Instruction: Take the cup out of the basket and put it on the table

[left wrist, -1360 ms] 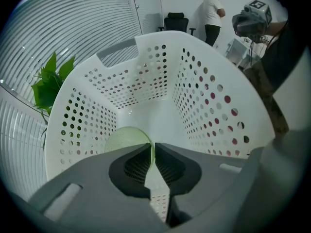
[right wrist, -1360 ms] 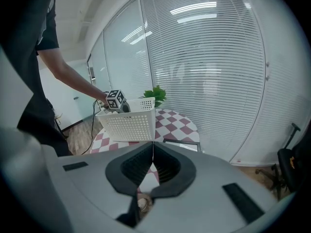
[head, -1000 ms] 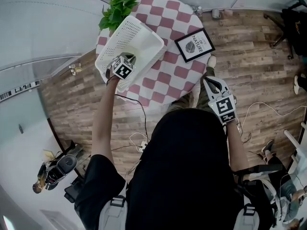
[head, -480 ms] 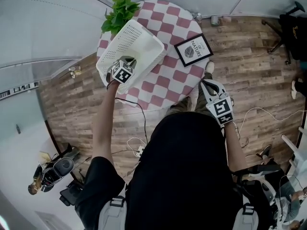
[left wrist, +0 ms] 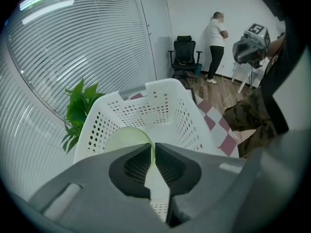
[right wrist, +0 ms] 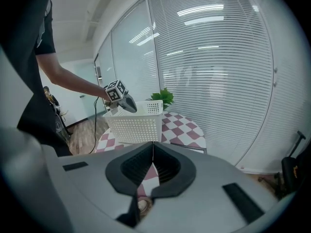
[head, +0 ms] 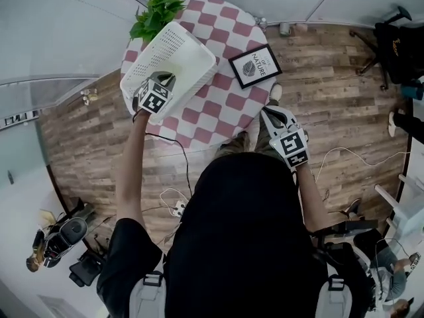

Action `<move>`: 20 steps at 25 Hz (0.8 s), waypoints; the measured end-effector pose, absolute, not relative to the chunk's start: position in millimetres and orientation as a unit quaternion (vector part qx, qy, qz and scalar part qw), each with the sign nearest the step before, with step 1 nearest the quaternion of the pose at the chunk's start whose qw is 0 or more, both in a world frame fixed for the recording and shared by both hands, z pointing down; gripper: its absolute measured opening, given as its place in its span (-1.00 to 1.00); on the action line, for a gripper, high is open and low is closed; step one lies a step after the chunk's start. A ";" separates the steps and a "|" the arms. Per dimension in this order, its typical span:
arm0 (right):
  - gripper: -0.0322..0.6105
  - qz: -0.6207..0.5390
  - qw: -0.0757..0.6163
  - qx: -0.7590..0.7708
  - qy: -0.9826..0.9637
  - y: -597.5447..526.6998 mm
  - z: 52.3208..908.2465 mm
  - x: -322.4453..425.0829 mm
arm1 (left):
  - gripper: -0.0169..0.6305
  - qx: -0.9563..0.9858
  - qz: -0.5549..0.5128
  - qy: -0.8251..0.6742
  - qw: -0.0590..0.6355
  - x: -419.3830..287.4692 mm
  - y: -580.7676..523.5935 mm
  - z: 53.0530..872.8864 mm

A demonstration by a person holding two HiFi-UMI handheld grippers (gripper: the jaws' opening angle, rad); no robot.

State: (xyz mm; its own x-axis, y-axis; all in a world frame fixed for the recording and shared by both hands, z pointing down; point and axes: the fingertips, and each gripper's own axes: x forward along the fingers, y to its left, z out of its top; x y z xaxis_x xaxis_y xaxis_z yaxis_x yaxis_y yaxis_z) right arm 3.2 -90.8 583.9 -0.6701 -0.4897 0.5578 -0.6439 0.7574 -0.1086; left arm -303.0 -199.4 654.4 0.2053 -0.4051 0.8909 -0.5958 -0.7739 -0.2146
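Filling most of the head view, the round surface with a pink-and-white checked cloth (head: 232,105) carries 3 things. The largest is a white perforated plastic basket (head: 165,48), set at the left edge with 1 corner reaching out past it. A green leafy plant (head: 154,15) stands at the far-left edge, just behind the basket. A black-framed picture with a leaf print (head: 254,65) lies toward the far-right edge, apart from the basket, with bare checks between them.

The left tool (left wrist: 153,147) dips steeply into the near end of the basket. Its 2 jaws stand narrow, pinching the thin wall of a pale green cup (left wrist: 124,139) edge-on. The cup's round body bulges to the left of the jaws, inside the basket walls. Whether its base is off the basket floor cannot be told.

The right tool (right wrist: 152,147) hangs off the near-right edge of the surface. Its jaws are pressed together with nothing between them, and it points across at the basket from well apart.

The task looks to be at the lift-out step: the cup is gripped but not yet clear of the basket. What the next move turns on is that the open cloth lies to the right of the basket. The cup must therefore clear the basket's right wall first. The left hand already has it, so the right hand is not needed.
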 end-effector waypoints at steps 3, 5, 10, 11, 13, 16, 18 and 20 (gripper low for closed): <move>-0.88 0.145 0.257 0.305 -0.906 -86.6 580.8 -6.6 | -0.85 0.776 0.532 -0.331 0.076 -300.8 -195.1 640.8; -0.87 0.142 0.255 0.300 -0.908 -85.0 579.1 -12.6 | -0.85 0.779 0.525 -0.338 0.067 -300.9 -192.3 630.5; -0.88 0.133 0.255 0.286 -0.914 -77.8 576.7 -26.8 | -0.85 0.789 0.493 -0.361 0.061 -299.0 -183.9 606.2; -0.87 0.131 0.255 0.283 -0.915 -75.4 575.3 -30.9 | -0.85 0.791 0.487 -0.365 0.061 -299.5 -181.0 601.1; -0.88 0.125 0.255 0.276 -0.918 -70.1 572.3 -39.0 | -0.85 0.794 0.477 -0.372 0.056 -300.6 -175.0 590.4; -0.87 0.116 0.256 0.266 -0.922 -63.1 569.4 -49.5 | -0.85 0.801 0.456 -0.385 0.048 -300.8 -168.2 574.3; -0.87 0.109 0.256 0.260 -0.925 -59.7 568.0 -56.1 | -0.85 0.805 0.437 -0.399 0.041 -302.0 -164.5 562.0; -0.87 0.103 0.255 0.254 -0.927 -57.0 566.5 -62.2 | -0.85 0.807 0.418 -0.415 0.032 -303.3 -159.9 548.7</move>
